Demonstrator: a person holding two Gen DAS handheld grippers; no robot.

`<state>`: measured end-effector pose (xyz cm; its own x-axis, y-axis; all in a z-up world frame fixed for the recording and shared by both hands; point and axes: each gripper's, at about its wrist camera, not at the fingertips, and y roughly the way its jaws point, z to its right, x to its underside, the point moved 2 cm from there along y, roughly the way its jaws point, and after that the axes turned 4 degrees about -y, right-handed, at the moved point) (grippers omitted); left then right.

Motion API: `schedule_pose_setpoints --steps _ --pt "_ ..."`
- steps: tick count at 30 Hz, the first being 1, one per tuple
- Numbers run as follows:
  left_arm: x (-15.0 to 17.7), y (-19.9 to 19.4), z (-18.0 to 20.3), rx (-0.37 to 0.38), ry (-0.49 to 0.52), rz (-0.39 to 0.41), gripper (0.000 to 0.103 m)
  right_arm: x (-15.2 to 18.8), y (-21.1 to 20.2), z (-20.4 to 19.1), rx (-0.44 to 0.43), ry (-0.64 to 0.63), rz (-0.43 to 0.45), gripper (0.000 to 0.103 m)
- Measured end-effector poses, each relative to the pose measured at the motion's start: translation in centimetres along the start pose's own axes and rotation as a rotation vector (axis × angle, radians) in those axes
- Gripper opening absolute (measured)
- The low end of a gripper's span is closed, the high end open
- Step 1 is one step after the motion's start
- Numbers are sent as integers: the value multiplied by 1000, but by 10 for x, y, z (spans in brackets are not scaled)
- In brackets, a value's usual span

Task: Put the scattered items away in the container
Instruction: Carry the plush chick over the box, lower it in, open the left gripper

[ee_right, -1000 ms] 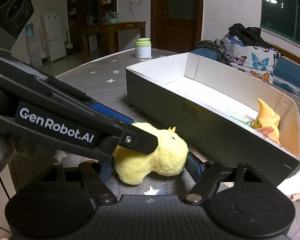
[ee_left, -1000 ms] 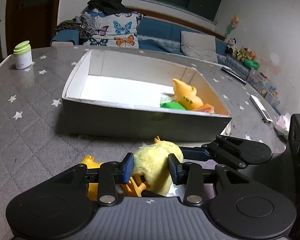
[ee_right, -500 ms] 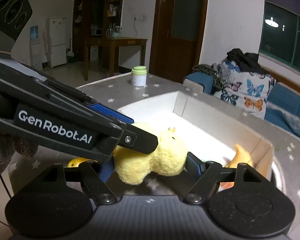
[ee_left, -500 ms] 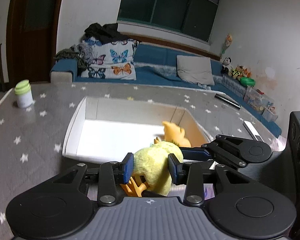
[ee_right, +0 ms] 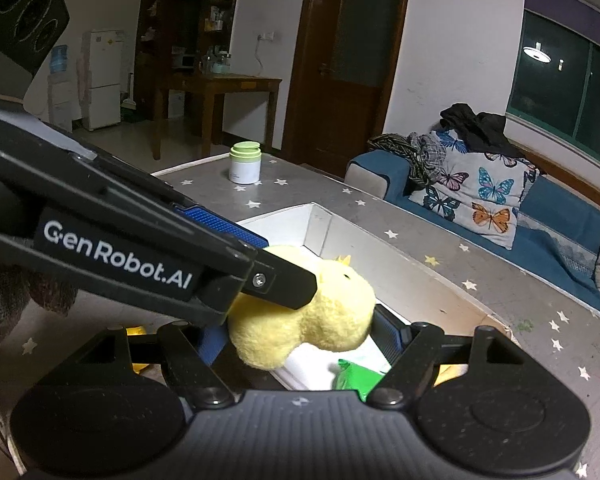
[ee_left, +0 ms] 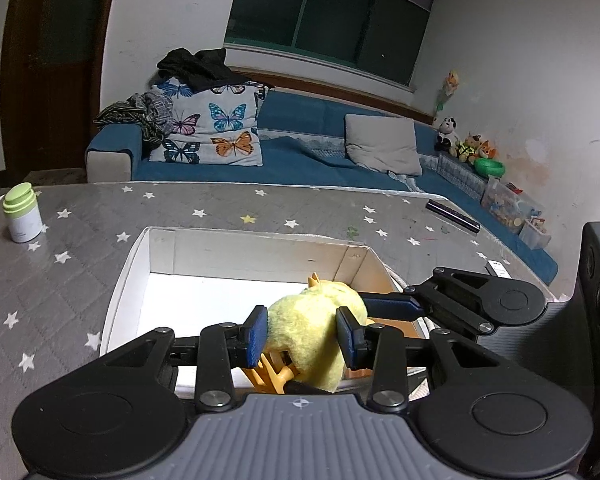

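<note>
A yellow plush chick (ee_left: 312, 332) hangs in the air over the near part of the white cardboard box (ee_left: 124, 280). My left gripper (ee_left: 302, 334) is shut on its body, blue pads pressed into both sides. My right gripper (ee_right: 300, 336) also holds the plush chick (ee_right: 312, 316) between its pads; its finger (ee_left: 392, 306) reaches the chick's head from the right in the left wrist view. Inside the box (ee_right: 352, 240) lies a green packet (ee_right: 356, 376). An orange toy beside it is mostly hidden behind the chick and the fingers.
A white jar with a green lid (ee_left: 22, 214) stands at the table's far left corner. A dark remote (ee_left: 452, 216) lies near the far right edge. A small yellow item (ee_right: 136, 330) rests on the grey star-patterned table (ee_left: 60, 280) outside the box. A blue sofa (ee_left: 312, 120) lies beyond.
Both grippers have risen together with the plush chick, from the table in front of the box to above its near wall. The box interior now shows from above.
</note>
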<state>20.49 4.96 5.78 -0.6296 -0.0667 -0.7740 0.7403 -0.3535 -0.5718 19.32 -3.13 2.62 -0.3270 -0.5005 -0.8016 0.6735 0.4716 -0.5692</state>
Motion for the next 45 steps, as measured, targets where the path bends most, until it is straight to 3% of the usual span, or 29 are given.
schedule_pose_setpoints --steps 21,45 --pt "-20 47 -23 14 -41 -64 40 -7 43 27 -17 -15 -73 76" --pt "-15 99 -55 31 -145 -178 40 4 96 42 -78 -14 -223 76"
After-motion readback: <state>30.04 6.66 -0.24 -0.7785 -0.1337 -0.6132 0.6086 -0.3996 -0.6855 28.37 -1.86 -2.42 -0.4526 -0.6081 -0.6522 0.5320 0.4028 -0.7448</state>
